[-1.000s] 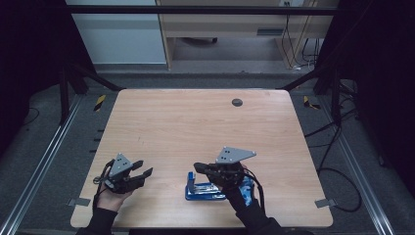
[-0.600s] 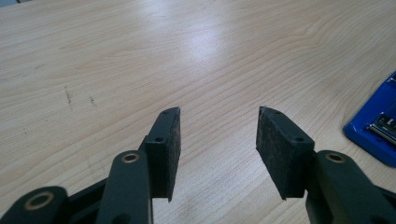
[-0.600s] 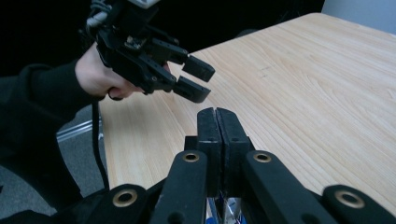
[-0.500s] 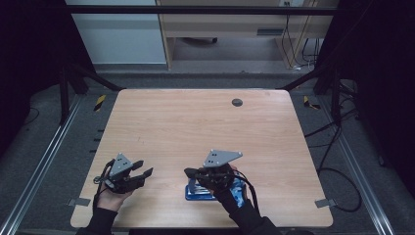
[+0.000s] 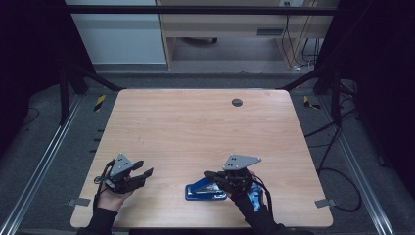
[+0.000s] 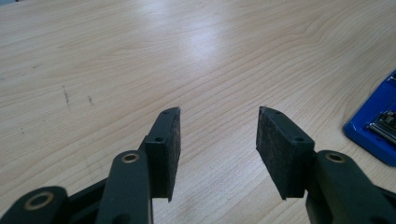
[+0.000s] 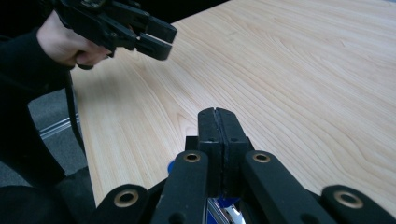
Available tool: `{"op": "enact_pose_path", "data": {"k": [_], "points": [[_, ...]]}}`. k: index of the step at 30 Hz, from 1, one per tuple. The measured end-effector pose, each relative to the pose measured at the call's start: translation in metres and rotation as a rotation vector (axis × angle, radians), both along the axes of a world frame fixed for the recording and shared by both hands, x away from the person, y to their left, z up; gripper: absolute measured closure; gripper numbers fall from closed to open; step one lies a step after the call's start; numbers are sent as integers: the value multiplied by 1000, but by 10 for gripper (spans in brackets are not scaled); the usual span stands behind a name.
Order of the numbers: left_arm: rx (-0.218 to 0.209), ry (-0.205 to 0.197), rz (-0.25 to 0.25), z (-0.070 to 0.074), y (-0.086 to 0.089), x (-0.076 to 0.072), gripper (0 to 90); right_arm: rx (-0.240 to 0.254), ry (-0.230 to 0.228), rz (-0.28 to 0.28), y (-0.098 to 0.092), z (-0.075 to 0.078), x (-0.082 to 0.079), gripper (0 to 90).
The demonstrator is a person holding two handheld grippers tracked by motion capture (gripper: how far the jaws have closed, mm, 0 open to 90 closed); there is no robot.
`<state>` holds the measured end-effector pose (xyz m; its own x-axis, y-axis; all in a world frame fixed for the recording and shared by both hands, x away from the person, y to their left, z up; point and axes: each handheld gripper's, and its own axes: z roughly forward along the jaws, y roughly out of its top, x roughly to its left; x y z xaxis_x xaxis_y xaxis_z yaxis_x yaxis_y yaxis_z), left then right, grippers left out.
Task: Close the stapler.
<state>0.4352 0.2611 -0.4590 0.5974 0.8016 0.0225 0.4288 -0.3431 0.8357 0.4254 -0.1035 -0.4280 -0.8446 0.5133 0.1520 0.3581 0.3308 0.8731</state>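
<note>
Table [image 5: 195, 127] – pale wood, rounded corners, a small dark round inset [image 5: 237, 102] near its far edge. Stapler [image 5: 203, 191] – blue, lying flat near the near edge, right of centre; its metal parts glint in the left gripper view at the right border [image 6: 376, 133], and a sliver of blue shows under the jaws in the right gripper view [image 7: 170, 167]. Right gripper [image 5: 211, 175] – directly above the stapler, jaws clenched pad to pad with nothing between them [image 7: 218, 135]; whether it touches the stapler cannot be told. Left gripper [image 5: 142, 169] – near the table's near left corner, well apart from the stapler, jaws released and parted over bare wood [image 6: 218, 140], holding nothing; seen also from the right gripper view at upper left [image 7: 159, 39], in the person's hand [image 7: 63, 44].
</note>
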Motion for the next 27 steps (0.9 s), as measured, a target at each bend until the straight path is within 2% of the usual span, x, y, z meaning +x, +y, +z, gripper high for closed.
{"op": "enact_pose_path", "data": {"k": [11, 17, 20, 22, 23, 27], "points": [[5, 1, -9, 0, -1, 0, 497, -28, 37, -28, -18, -15, 0, 897], [5, 1, -9, 0, -2, 0, 497, -41, 48, -34, -21, -20, 1, 899], [7, 3, -10, -1, -2, 0, 497, -73, 52, -47, -22, -25, 1, 900], [8, 3, -11, -1, -2, 0, 496, -74, 56, -45, -23, -27, 1, 900], [8, 2, -11, -1, -2, 0, 497, -97, 64, -53, -23, -31, 2, 900], [8, 3, -12, -1, -2, -1, 497, -96, 61, -60, -26, -32, 1, 900]]}}
